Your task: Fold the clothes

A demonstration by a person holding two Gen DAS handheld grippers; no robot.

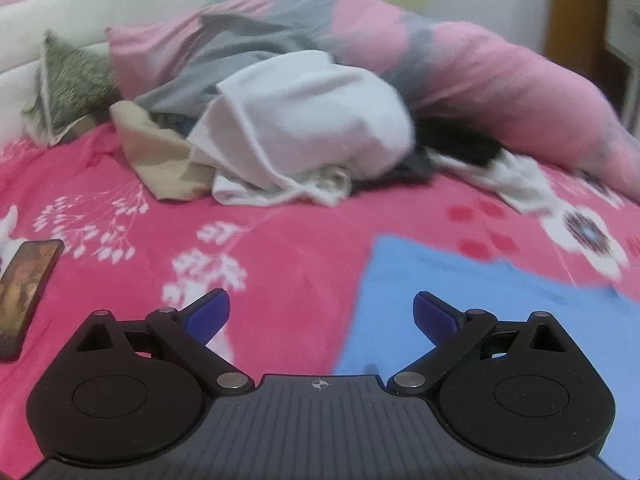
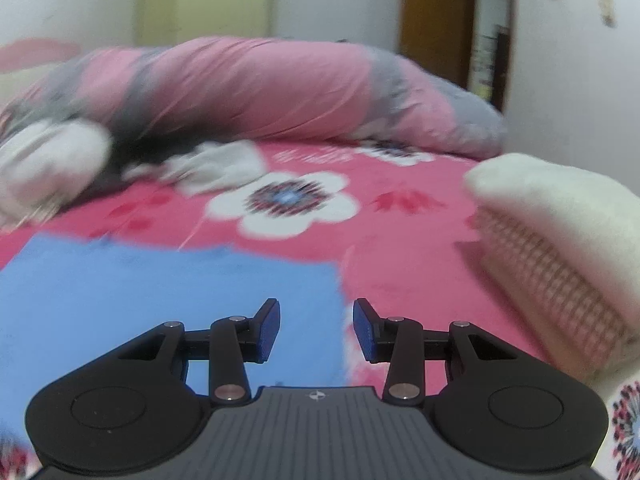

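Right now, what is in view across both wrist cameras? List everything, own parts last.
bedsheet: one, pink with white flowers, under everything.
blue cloth: one, blue, flat on the sheet in front of both grippers.
clothes pile: one heap, white, grey, beige and black, mid bed.
duvet: one, pink and grey, bunched along the far side.
pillow: one, green speckled, far left by the headboard.
phone: one, dark with a picture on it, left edge of the sheet.
folded stack: one, cream over pink check, right side.
left gripper: black, blue pads, open, empty.
right gripper: black, blue pads, open, empty.
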